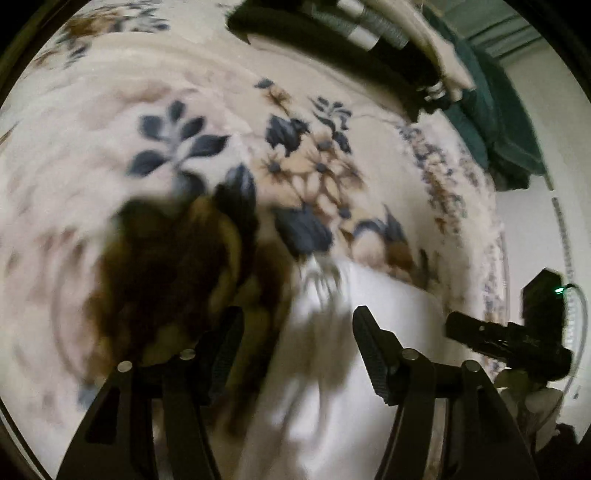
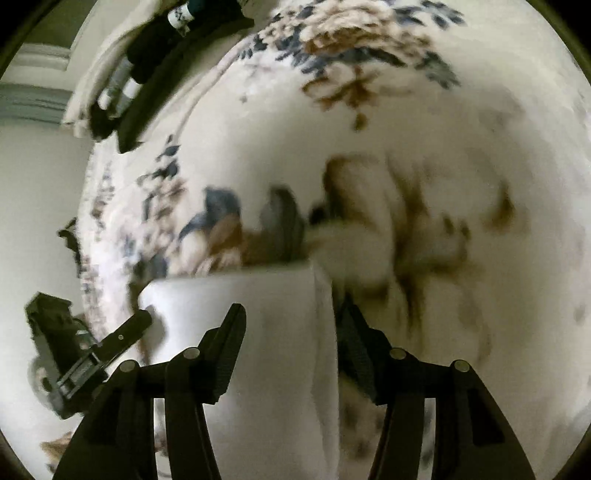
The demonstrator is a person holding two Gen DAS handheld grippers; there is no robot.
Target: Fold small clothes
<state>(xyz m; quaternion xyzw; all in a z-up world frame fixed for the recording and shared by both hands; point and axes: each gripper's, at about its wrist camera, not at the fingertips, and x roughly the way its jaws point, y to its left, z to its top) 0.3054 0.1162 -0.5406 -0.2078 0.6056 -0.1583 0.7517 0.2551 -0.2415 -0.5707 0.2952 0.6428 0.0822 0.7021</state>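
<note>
A white folded garment [image 1: 332, 376] lies flat on a floral blanket [image 1: 303, 162]. In the left wrist view my left gripper [image 1: 298, 314] hovers over the garment's left part, jaws open, nothing pinched between them. My right gripper [image 1: 465, 326] shows at the garment's right edge. In the right wrist view the same white garment [image 2: 266, 314] lies under my right gripper [image 2: 293, 306], which is open with its right finger past the cloth's folded edge. The left gripper [image 2: 136, 325] reaches in at the garment's left corner. Both views are blurred by motion.
A pile of dark, white and grey clothes [image 1: 332, 33] lies at the far edge of the bed, with a green cloth [image 1: 495, 122] beside it. The same pile [image 2: 147, 62] appears at the top left of the right wrist view. A pale wall [image 1: 535, 221] lies beyond the bed.
</note>
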